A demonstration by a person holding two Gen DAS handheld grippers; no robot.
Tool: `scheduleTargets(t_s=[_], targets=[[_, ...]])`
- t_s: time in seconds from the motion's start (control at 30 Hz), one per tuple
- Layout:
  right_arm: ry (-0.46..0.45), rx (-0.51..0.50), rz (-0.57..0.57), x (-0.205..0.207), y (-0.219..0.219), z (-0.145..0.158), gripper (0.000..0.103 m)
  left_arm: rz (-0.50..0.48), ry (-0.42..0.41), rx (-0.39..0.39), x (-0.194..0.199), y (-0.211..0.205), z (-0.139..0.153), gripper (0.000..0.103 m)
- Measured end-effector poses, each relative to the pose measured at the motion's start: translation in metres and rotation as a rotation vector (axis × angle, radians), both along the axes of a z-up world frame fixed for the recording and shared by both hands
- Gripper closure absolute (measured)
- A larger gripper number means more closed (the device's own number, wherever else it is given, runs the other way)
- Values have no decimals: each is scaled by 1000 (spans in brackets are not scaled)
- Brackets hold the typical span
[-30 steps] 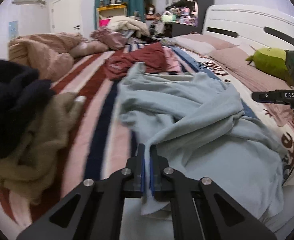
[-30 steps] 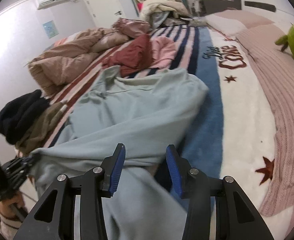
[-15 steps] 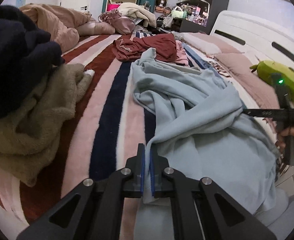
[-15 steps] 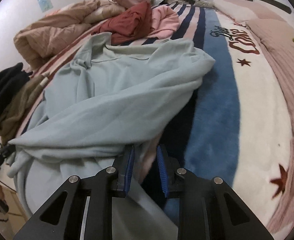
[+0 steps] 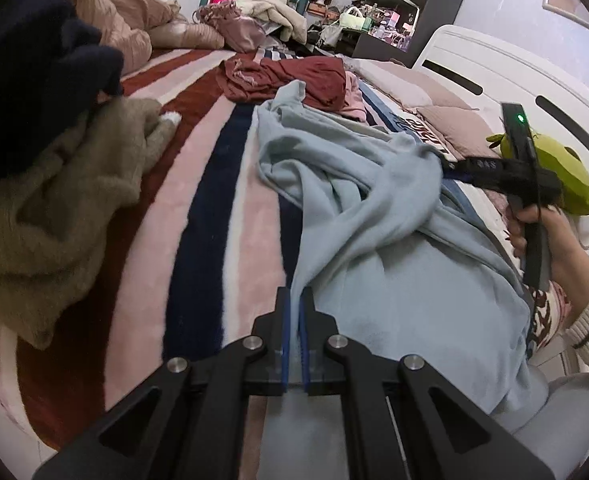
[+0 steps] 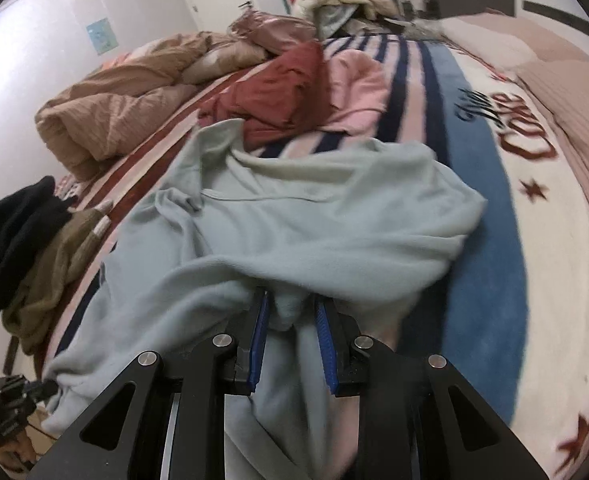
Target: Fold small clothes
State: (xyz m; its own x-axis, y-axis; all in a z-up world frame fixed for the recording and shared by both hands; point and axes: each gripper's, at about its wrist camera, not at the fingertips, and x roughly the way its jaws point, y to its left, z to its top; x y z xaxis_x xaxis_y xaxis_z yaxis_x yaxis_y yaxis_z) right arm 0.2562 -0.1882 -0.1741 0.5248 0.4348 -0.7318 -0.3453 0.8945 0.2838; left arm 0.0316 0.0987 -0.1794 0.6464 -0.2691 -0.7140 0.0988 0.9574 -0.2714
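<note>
Spread in a rumpled heap across a striped bed (image 5: 198, 208): a pale blue top (image 6: 314, 216), pinned at two points along its near edge. At the near left hem, left gripper (image 5: 294, 304) with fingers pressed together, a thin fold of blue cloth caught between the pads. At the right, right gripper (image 6: 292, 312) with fingers narrowed, though not fully together, around a thick bunch of the same cloth, pads touching it on both sides; jaws closed further during the past second, now seemingly on a grip. Seen from the left camera, the right gripper (image 5: 450, 168) buried in the fabric beyond a twisted ridge, a hand (image 5: 534, 224) on its handle.

Long axis of the top running away from both grippers, up the bed toward a dark red garment (image 6: 278, 92) and a pink one (image 6: 358, 84) just past its far collar. Near edge stretched between the two grips, well apart, roughly equal in reach; body of the top bunched and twisted in between, not yet flat. Likely next: a pull apart and a lift to shake out the twist before any fold. Off to the left, clear of the work, a brown fleece (image 5: 54, 208) under a black knit (image 5: 26, 60).
</note>
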Motion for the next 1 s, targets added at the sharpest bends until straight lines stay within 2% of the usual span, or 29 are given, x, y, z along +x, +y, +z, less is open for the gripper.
scheduleTargets(t_s=[0.1, 0.2, 0.27, 0.33, 0.4, 0.5, 0.57, 0.67, 0.73, 0.8, 0.9, 1.0], targets=[[7, -15, 17, 13, 13, -3, 83, -3, 15, 7, -1, 2, -3, 101], [67, -28, 36, 24, 22, -12, 83, -11, 23, 1, -1, 3, -4, 101], [60, -22, 44, 22, 20, -9, 83, -14, 24, 1, -1, 3, -3, 100], [28, 10, 41, 18, 6, 7, 80, -15, 28, 0, 1, 4, -3, 100], [-17, 40, 4, 14, -15, 25, 68, -16, 29, 1, 2, 4, -3, 100], [-25, 18, -56, 13, -43, 37, 66, -12, 24, 3, 4, 6, -2, 100], [13, -21, -98, 17, -58, 30, 66, -10, 21, 0, 4, 6, -2, 100], [94, -18, -146, 24, -74, 6, 65, -10, 22, -3, 4, 6, -2, 100], [157, -29, -158, 31, -77, -17, 66, -11, 23, -7, 4, 7, -2, 100], [170, -49, -164, 35, -74, -31, 76, -8, 23, -11, 5, 8, -3, 100], [112, -23, -169, 40, -68, -23, 87, -3, 20, -12, 5, 10, -2, 100], [70, -43, -189, 51, -60, -13, 88, -11, 29, -12, 5, 10, -2, 101]])
